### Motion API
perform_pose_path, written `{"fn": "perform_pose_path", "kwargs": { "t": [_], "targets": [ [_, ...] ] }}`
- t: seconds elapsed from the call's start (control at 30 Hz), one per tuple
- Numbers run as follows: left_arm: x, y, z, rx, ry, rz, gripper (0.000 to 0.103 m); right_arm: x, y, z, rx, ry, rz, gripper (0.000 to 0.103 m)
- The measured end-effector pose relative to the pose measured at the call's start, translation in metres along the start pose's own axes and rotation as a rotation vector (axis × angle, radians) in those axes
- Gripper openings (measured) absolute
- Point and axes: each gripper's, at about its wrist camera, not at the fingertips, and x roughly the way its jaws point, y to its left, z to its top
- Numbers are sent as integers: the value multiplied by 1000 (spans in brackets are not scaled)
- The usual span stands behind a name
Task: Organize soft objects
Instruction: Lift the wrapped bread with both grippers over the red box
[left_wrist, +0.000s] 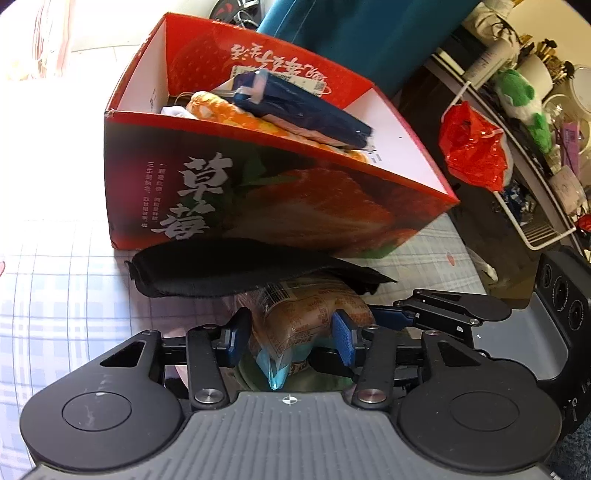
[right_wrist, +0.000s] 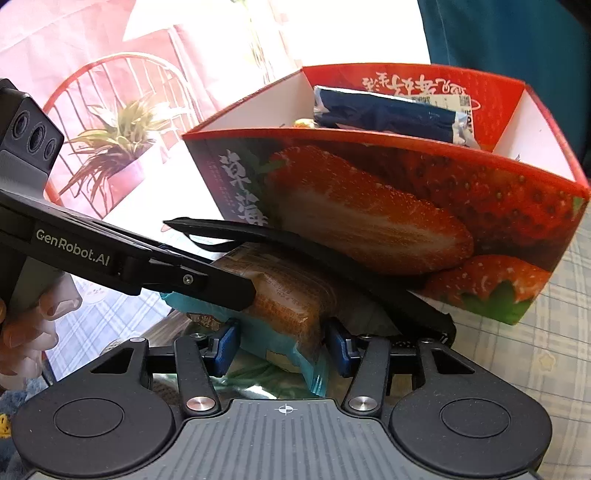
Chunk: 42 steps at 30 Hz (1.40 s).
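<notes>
With both ends pinched, the wrapped bread packet (left_wrist: 310, 314) sits between left gripper (left_wrist: 291, 332) and right gripper (right_wrist: 282, 341); strawberry box (right_wrist: 424, 221) waits just ahead, black cloth (left_wrist: 221, 269) draped across.

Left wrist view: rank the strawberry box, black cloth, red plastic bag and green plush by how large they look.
1. strawberry box
2. black cloth
3. red plastic bag
4. green plush
The bag and plush sit farther back, so their true sizes are unsure.

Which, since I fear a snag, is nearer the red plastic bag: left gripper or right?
Right. The right gripper reaches the bread packet from the bag's side, below the red plastic bag. The left gripper grips the same packet farther left, away from it.
</notes>
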Motion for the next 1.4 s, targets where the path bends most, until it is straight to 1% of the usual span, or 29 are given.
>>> {"fn": "perform_pose_path", "kwargs": {
  "t": [0.2, 0.4, 0.57, 0.73, 1.07, 1.4],
  "targets": [
    [-16, -16, -14, 37, -21, 1, 49, -20, 15, -8, -66, -21, -19, 46],
    [-30, -26, -23, 50, -43, 2, 49, -39, 21, -11, -66, -42, -8, 46],
    [-45, -33, -26, 64, -76, -5, 49, -48, 28, -8, -89, -53, -22, 46],
    [-56, -42, -22, 84, -103, -14, 49, -65, 33, -5, -107, -89, -33, 46],
    [-81, -60, -12, 121, -176, -27, 49, -95, 41, 13, -179, -163, -68, 46],
    [-94, -70, 14, 172, -231, -23, 49, -104, 40, 44, -226, -211, -85, 46]
  ]
}}
